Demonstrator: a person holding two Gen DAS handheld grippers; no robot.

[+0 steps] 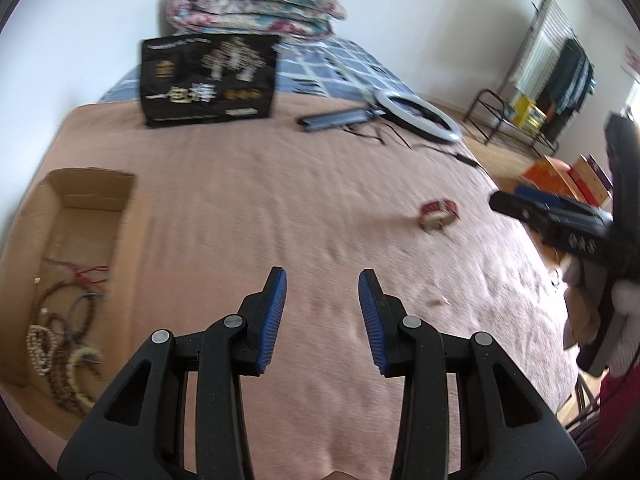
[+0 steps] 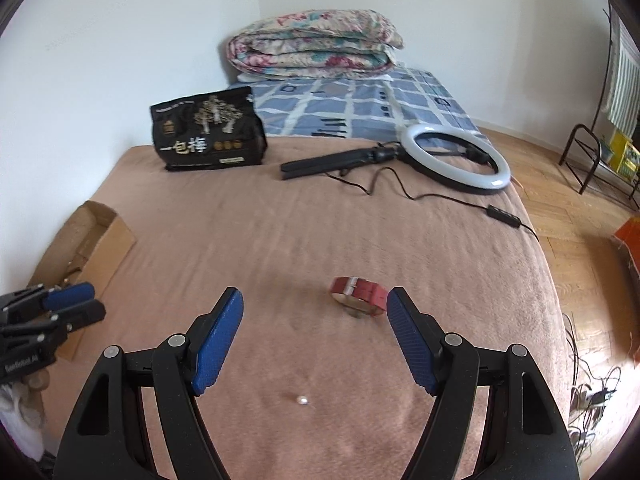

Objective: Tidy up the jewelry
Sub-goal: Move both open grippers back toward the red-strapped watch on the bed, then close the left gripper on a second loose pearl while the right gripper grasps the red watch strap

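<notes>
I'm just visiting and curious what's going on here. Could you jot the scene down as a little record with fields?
Surface: bed with pink blanket
Cardboard box: left side, holds bead bracelets
Red watch: loose on the blanket
Small white bead: loose, nearer than the watch
Left gripper: open, empty
Right gripper: open, empty, watch just ahead
Background: black bag, ring light, folded quilt

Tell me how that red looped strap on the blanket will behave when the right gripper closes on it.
The red strap stands on edge as an open loop, so it will probably squash flat rather than resist. It looks thin and light, and the soft blanket may let it tip or skid if nudged. The right gripper, open just short of it, likely does best pinching one wall.
</notes>
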